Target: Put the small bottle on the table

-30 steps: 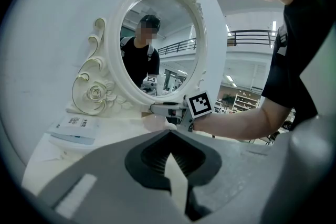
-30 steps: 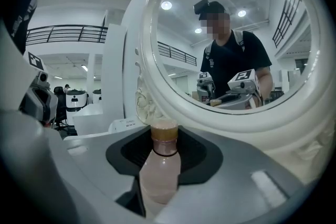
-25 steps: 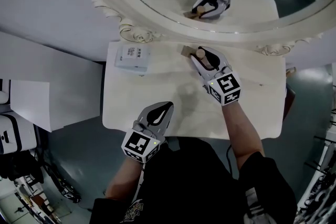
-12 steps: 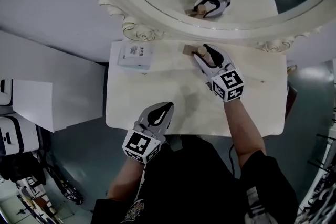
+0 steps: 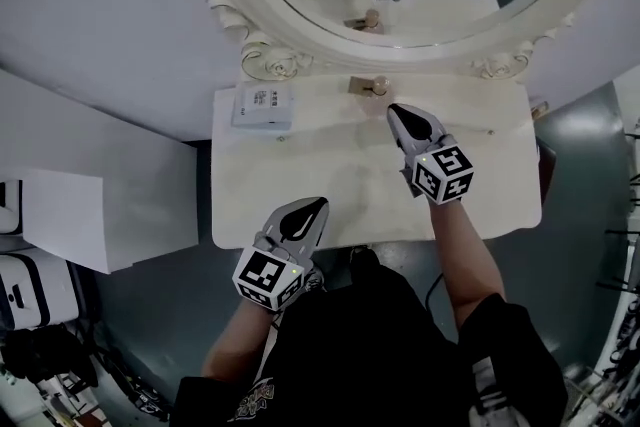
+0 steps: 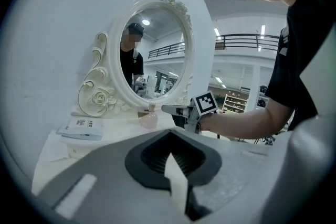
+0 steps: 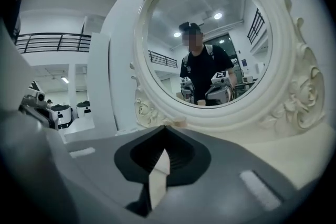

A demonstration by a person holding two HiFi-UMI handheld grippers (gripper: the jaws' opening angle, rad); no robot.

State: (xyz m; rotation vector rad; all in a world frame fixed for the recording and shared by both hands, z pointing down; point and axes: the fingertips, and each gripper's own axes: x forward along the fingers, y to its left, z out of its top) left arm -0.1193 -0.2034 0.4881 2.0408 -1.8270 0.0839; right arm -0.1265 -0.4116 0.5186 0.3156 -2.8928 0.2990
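Observation:
The small bottle (image 5: 379,86) stands upright on the white table (image 5: 300,195), close to the mirror's foot, beside a small tan box (image 5: 357,86). In the left gripper view the bottle (image 6: 148,119) looks pinkish. My right gripper (image 5: 403,115) hovers just in front of the bottle without touching it. Its jaws have just been closing and now stand shut with nothing between them. My left gripper (image 5: 317,206) is shut and empty over the table's near edge. The right gripper (image 6: 176,109) also shows in the left gripper view.
An ornate oval mirror (image 5: 270,55) rises at the back of the table and reflects both grippers. A flat white box (image 5: 263,105) lies at the back left. White panels (image 5: 90,205) stand to the left of the table.
The right gripper has let go of the bottle, drawn back toward me and shut. The bottle stays standing by the mirror. The left gripper keeps its place near the front edge.

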